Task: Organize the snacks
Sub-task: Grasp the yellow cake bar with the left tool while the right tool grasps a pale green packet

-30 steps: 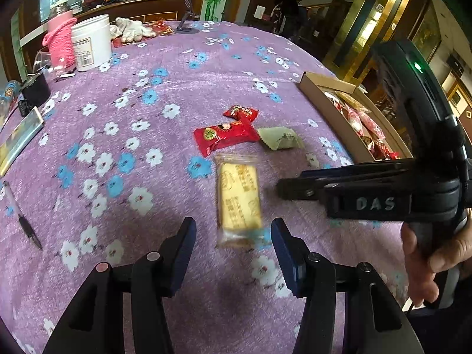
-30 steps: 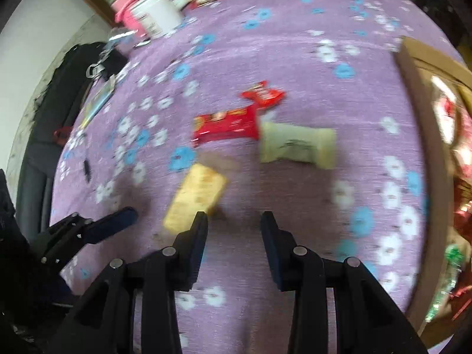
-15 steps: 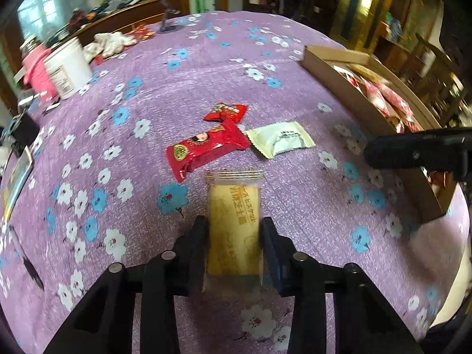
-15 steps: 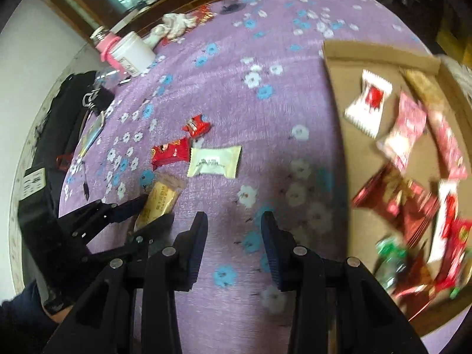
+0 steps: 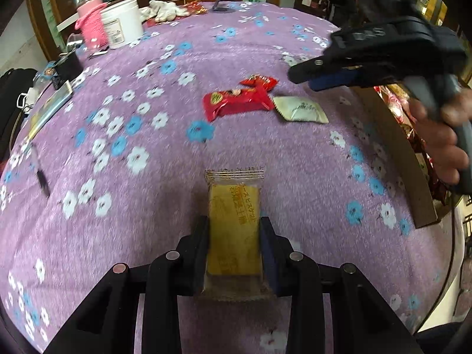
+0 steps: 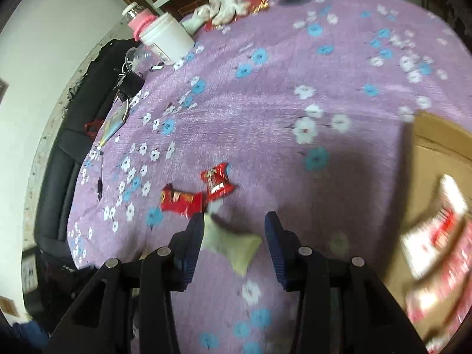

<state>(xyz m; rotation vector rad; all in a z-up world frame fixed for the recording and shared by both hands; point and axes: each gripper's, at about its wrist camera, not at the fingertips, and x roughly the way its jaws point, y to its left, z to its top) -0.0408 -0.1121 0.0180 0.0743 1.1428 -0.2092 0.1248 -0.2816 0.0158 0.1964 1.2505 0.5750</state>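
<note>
My left gripper (image 5: 234, 227) is shut on a yellow biscuit packet (image 5: 234, 221), pads pressing both long sides; whether it rests on the cloth I cannot tell. Farther out on the purple flowered cloth lie a long red packet (image 5: 236, 103), a small red packet (image 5: 259, 82) and a pale green packet (image 5: 301, 109). My right gripper (image 5: 306, 79) hangs over them, held by a hand (image 5: 442, 135). In the right wrist view the right gripper (image 6: 234, 221) straddles the pale green packet (image 6: 233, 244), jaws opening, with a gap at the right finger.
A cardboard box (image 5: 395, 153) with several wrapped snacks stands at the table's right edge, also seen as the box (image 6: 436, 135). At the far left are a white tub (image 5: 122, 23), a pink-covered bottle (image 5: 90, 26) and a pen (image 5: 41, 174). A black bag (image 6: 73, 135) hangs beside the table.
The left gripper closed on the yellow packet and keeps hold of it. The right gripper swung from over the box back to the loose snacks and now straddles the pale green packet.
</note>
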